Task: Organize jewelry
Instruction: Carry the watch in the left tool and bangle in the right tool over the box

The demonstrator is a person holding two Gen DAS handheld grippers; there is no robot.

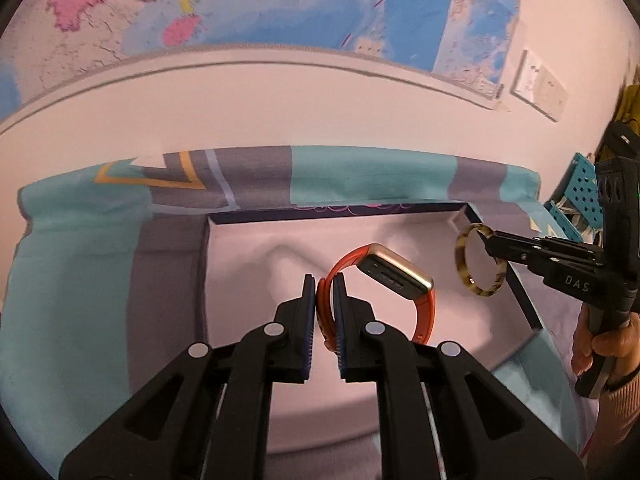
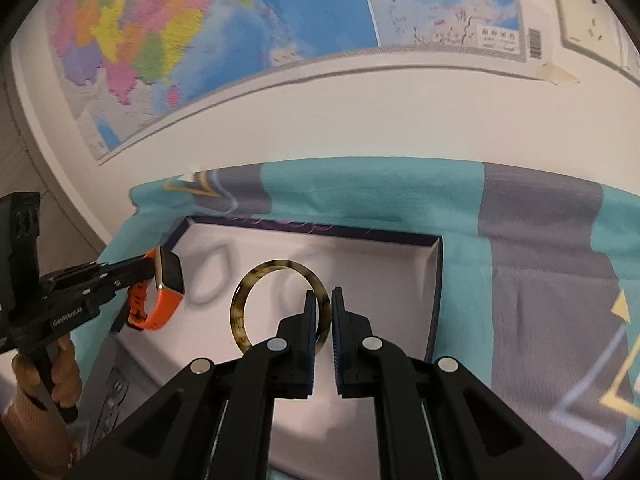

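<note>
Left wrist view: the left tool (image 1: 325,280) is pinching the orange strap of the watch (image 1: 394,276) between its two pads, with the gold-edged case hanging free to the right so that the grip falls on the flexible band, not on the hard face. The watch is hanging over the pale floor of the open box (image 1: 248,264), near the middle, and whether it is touching that floor cannot be told. The box is lying on a teal and grey patterned cloth (image 1: 80,264) spread over the desk, its far wall running along the desk's back edge below the wall map (image 1: 280,8). At the box's right wall the right tool (image 1: 490,240) is gripping the tortoiseshell bangle (image 1: 466,280) by its rim, the ring standing upright and clear of the box floor.

Right wrist view: the right tool (image 2: 322,296) is pressing its pads onto one side of the bangle (image 2: 240,300), leaving the rest of the ring open to the left; an edge grip suits a rigid hoop. The bangle is hovering over the box (image 2: 436,280) interior, towards its right half. The left tool (image 2: 150,266) is holding the watch (image 2: 170,276) above the box's left wall. Judging from both poses, each piece is being brought in from its own side so that the two are set apart inside the box.
</note>
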